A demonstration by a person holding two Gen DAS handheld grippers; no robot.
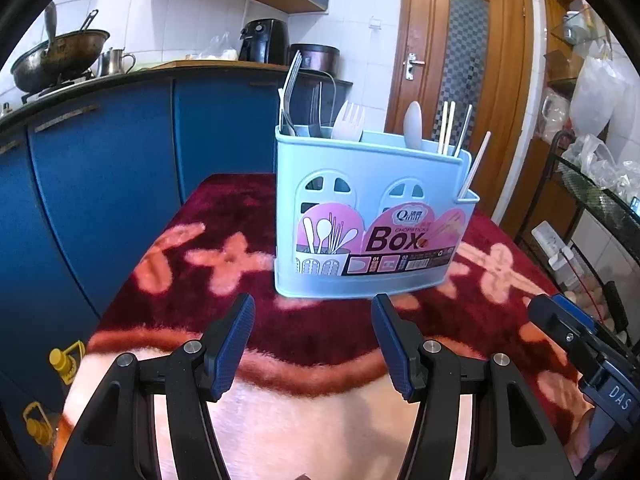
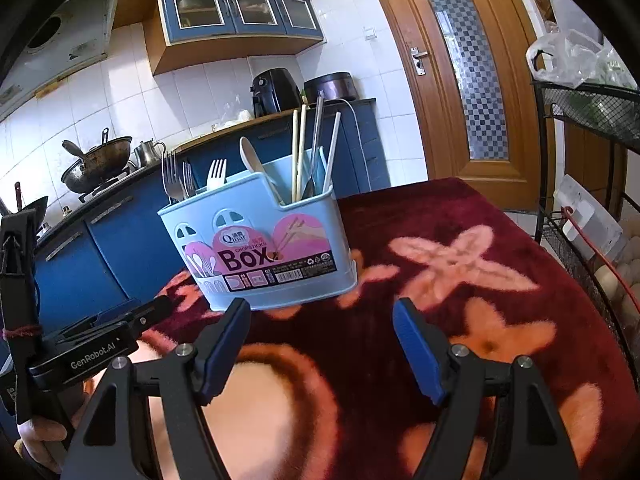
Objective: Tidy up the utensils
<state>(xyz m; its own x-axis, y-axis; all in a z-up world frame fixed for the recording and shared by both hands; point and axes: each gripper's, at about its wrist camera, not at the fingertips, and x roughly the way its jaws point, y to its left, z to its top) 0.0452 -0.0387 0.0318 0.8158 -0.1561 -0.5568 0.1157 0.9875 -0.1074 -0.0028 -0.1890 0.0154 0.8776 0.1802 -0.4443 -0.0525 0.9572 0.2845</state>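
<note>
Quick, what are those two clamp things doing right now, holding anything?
Left tool: open, holding nothing.
Right tool: open, holding nothing.

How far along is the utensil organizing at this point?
Looks nearly done: forks, a spoon and chopsticks stand in the blue utensil box. In hand: nothing; the left tool and right tool are open and empty. No loose utensils show on the red cloth.
</note>
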